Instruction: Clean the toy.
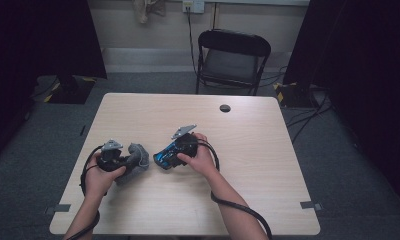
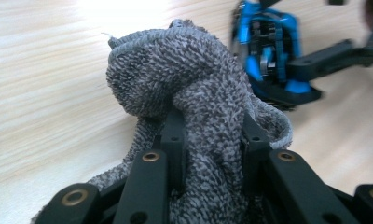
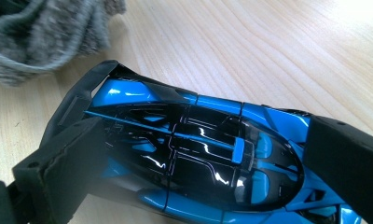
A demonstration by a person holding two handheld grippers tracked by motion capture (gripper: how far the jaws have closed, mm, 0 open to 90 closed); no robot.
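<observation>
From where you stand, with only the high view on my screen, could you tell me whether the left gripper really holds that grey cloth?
Observer: Yes, the left gripper has its jaws pinched on a bunched fold of the grey cloth.
Operator: Thank you. And the right one?
Observer: The right gripper has a pad on each side of the blue toy car.
Operator: Is the car upright?
Observer: Its glossy black roof faces the right gripper view's camera.

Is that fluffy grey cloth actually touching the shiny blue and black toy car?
Apart. In the right gripper view, bare wooden table shows between the grey terry cloth and the blue and black toy car.
</observation>
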